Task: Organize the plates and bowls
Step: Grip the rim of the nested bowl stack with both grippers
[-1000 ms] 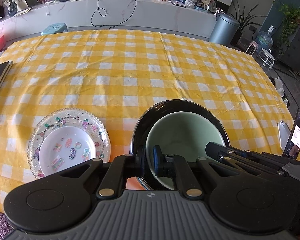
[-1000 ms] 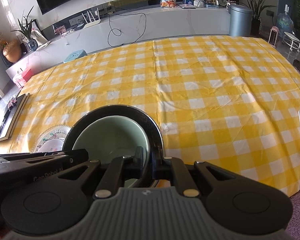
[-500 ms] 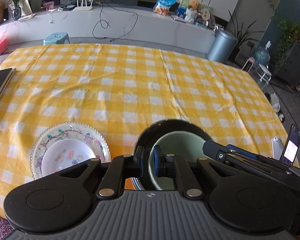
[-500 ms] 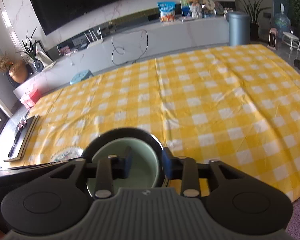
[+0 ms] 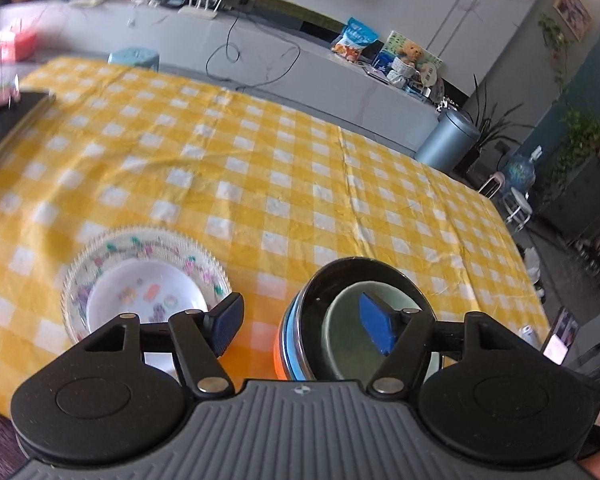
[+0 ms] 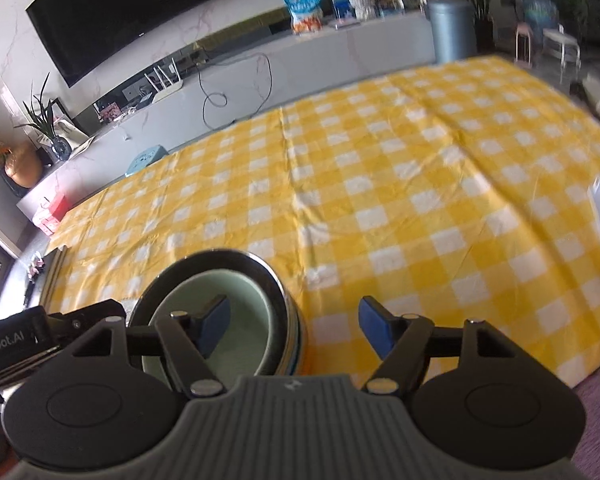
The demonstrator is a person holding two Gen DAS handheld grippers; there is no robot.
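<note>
Now released: left gripper [image 5: 300, 326] and right gripper [image 6: 294, 326] just spread off nested green bowl [image 5: 350, 336]; beside it, floral plate [image 5: 112, 258] stacked, apparently done.

Both grippers point down at a slant – the left gripper [image 5: 300, 326] and the right gripper [image 6: 294, 326] have just been opening, jaws wide, pads pressing nothing.
</note>
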